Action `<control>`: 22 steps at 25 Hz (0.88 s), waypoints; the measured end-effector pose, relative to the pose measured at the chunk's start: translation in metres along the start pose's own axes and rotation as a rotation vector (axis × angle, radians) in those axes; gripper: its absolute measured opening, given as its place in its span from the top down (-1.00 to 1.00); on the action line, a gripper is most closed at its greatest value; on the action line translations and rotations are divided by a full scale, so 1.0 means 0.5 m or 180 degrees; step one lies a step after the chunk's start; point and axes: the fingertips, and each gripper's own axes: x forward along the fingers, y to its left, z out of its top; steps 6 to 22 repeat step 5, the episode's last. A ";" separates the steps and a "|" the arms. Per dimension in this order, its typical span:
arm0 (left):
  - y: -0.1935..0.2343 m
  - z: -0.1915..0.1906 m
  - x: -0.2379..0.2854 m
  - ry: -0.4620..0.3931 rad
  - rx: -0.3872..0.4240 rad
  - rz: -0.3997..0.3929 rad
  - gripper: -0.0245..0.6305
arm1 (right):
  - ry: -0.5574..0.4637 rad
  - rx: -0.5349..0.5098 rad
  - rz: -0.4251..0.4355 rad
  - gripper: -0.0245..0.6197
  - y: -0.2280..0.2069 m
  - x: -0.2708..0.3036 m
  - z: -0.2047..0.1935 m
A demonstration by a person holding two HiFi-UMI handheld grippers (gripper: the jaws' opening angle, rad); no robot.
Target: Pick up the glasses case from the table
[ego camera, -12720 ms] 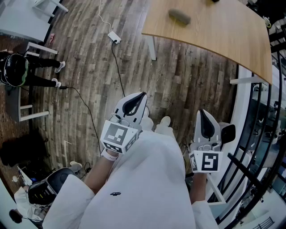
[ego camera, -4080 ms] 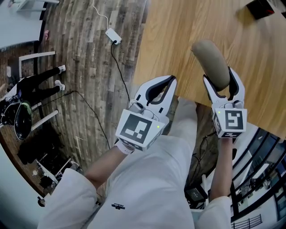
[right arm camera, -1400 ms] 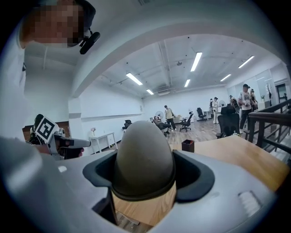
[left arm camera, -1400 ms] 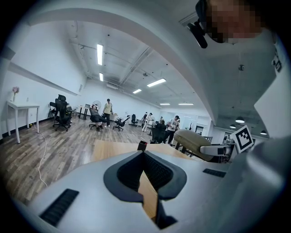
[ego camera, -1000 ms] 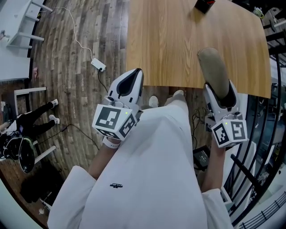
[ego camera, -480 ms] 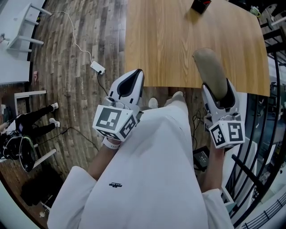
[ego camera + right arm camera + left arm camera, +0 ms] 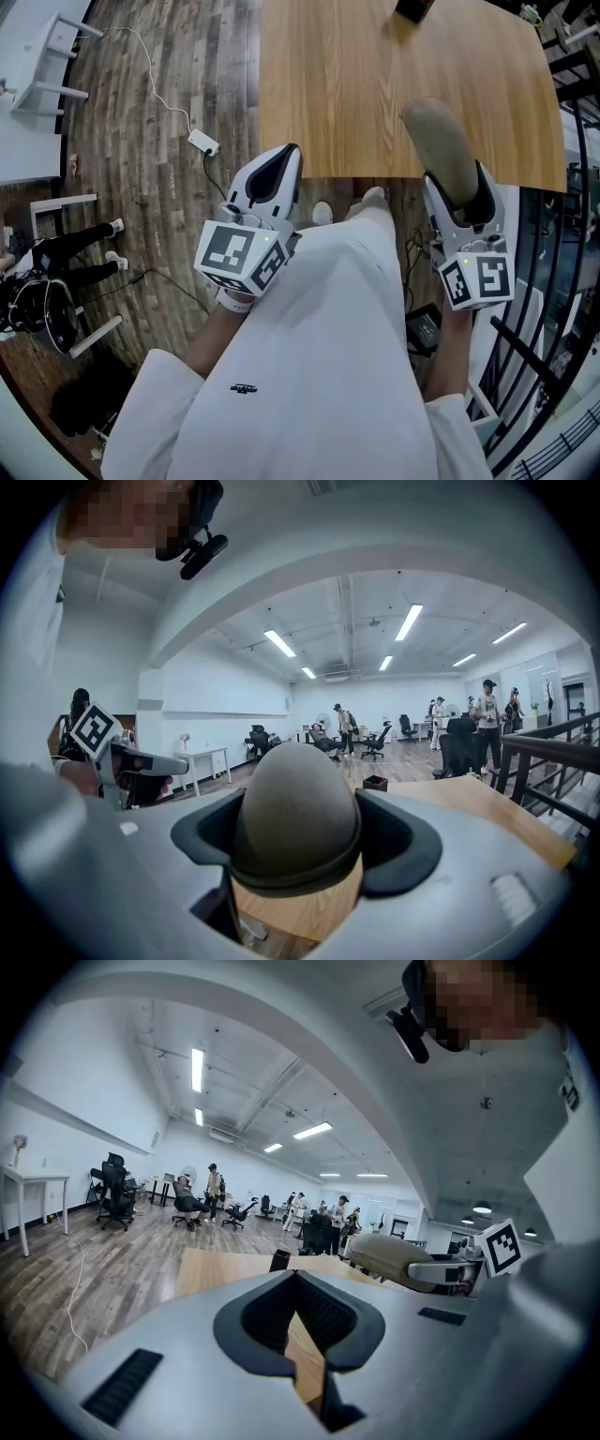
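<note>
Off the outer side of the left tongs (image 7: 278,176), a white cable with its adapter (image 7: 203,142) lies on the plank floor. The left tongs hang over that floor just short of the worktop's (image 7: 356,84) near edge. Their jaws stand together with only a thin slit between them, and nothing is in it. They take no part in the task.

Across the person's white coat (image 7: 319,356) are the right tongs (image 7: 461,187), clamped on the near end of the glasses case (image 7: 439,141). In the right gripper view the case's rounded olive end (image 7: 295,803) fills the gap between the jaws, with both pads against its sides. The rest of the case points ahead of these tongs over the worktop's near edge. The left gripper view shows it riding above the wood rather than lying on it.

So the pickup itself looks done, and the step in hand is the carry. The next move calls for a steady clamp and a level wrist. The case is smooth and rounded, and held by one end it could slide forward out of the pads if they tip down.
</note>
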 end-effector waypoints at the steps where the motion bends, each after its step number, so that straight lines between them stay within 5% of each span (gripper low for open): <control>1: -0.001 0.000 0.001 -0.0001 -0.0005 -0.0001 0.91 | 0.0005 -0.0002 -0.0006 -0.23 -0.003 -0.001 0.000; 22: -0.002 -0.002 -0.002 0.0008 -0.0018 -0.0003 0.91 | 0.0018 -0.0013 -0.0019 -0.23 -0.004 -0.005 -0.002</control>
